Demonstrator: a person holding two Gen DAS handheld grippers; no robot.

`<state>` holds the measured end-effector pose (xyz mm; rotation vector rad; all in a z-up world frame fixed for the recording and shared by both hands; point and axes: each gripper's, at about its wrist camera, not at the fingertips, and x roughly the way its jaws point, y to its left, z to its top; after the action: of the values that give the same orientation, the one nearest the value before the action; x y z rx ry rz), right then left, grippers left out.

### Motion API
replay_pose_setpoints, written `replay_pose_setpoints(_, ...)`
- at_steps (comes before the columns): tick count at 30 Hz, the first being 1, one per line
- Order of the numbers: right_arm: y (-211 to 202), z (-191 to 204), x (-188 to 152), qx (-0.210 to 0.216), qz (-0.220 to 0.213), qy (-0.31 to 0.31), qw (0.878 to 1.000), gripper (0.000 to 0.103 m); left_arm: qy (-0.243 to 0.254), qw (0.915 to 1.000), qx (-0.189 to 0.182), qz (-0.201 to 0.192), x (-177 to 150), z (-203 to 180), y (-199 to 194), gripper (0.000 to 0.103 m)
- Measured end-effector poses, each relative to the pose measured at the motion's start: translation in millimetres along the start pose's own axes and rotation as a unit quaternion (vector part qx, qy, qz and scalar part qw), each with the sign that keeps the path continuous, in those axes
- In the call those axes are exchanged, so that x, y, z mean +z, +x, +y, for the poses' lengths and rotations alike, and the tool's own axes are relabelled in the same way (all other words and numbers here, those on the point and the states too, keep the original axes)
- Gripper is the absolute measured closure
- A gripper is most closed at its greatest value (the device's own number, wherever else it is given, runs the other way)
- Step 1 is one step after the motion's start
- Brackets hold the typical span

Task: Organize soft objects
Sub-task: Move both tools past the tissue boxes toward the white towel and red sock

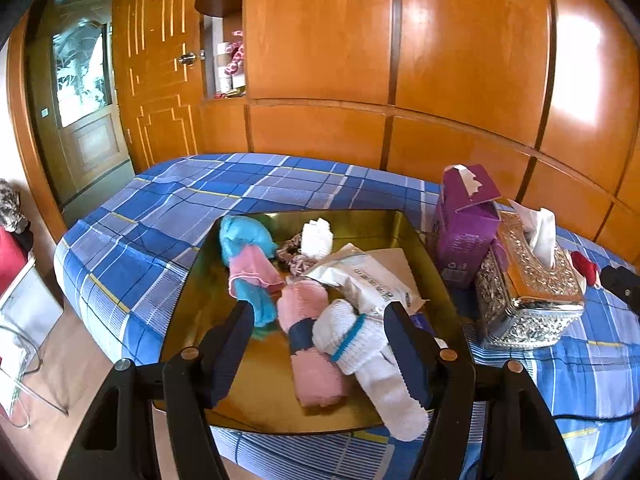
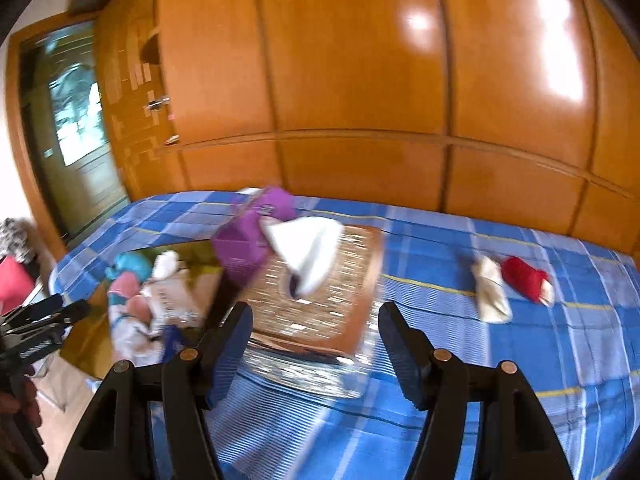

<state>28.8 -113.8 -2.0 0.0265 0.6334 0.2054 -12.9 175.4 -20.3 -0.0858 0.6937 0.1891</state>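
Most of the sorting looked done. On the left of the blue plaid bedspread [image 1: 132, 216] stood a gold tray [image 1: 200, 288], and in it lay a turquoise cloth roll [image 1: 244, 236] with a pink-edged piece across it, a pink rolled towel [image 1: 308, 344], a white rolled sock with a blue band [image 1: 360, 340], a brown scrunchie [image 1: 294, 258], a small white roll [image 1: 317, 236] and a crumpled white packet [image 1: 360, 276]. To the right of the tray stood a purple tissue box [image 1: 464, 216] and, just beside it, a silver embossed tissue holder [image 1: 528, 292]. Further right, well apart from the tray, a cream sock [image 2: 491, 292] and a red sock [image 2: 524, 278] lay on the bedspread, near each other; by my judgement these two were what remained to be moved into the tray. The left gripper [image 1: 320, 354] hung over the near side of the tray with its jaws spread apart, the pink towel and white sock showing between them but no pad pressing on either, so it held nothing. The right gripper [image 2: 316, 344], seen in a blurred view, pointed over the tissue holder towards the loose socks, its jaws likewise apart and empty, touching nothing.
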Motion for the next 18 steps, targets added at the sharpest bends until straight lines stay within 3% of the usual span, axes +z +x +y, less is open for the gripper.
replay_pose_setpoints(18, 0, -96, -54, -0.105, 0.075, 0.068, 0.989, 0.037, 0.073, 0.9965, -0.04, -0.011, 7, -51, -10, 0.035)
